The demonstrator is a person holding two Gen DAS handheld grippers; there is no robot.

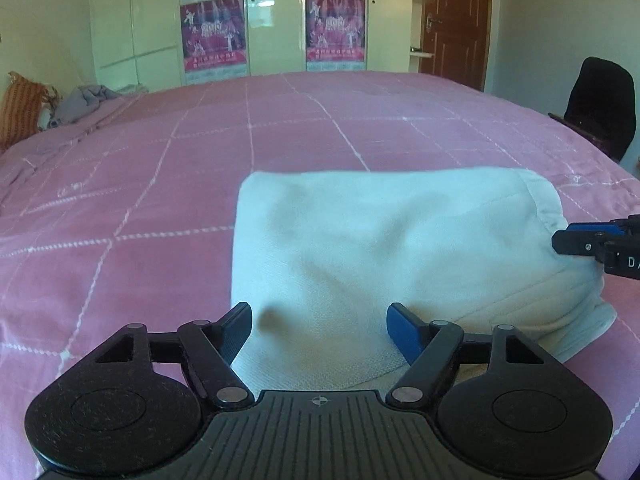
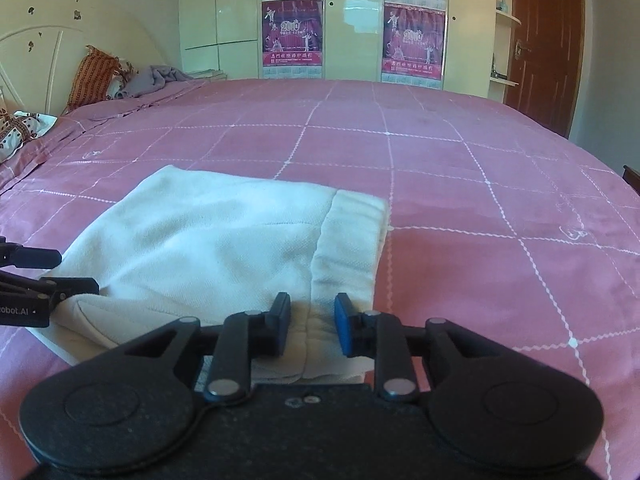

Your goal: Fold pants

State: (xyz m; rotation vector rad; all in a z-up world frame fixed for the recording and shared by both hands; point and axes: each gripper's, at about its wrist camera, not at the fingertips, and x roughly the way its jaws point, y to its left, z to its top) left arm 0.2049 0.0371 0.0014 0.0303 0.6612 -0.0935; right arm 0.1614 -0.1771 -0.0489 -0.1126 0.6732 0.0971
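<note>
**On the bed: pants nearly folded**

On the pink bed the white pants lie folded small. Left gripper jaws wide apart, holding nothing; right gripper part-open, straddling the waistband. Press flat, square edges, lift clear.

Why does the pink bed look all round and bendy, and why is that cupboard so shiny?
Left wrist view: the fisheye lens curves the bed and darkens the corners; window light glares on the cupboard. Right wrist view: same bending, same glare on the cupboard, and the white pants look soft and slightly blurry up close.
</note>
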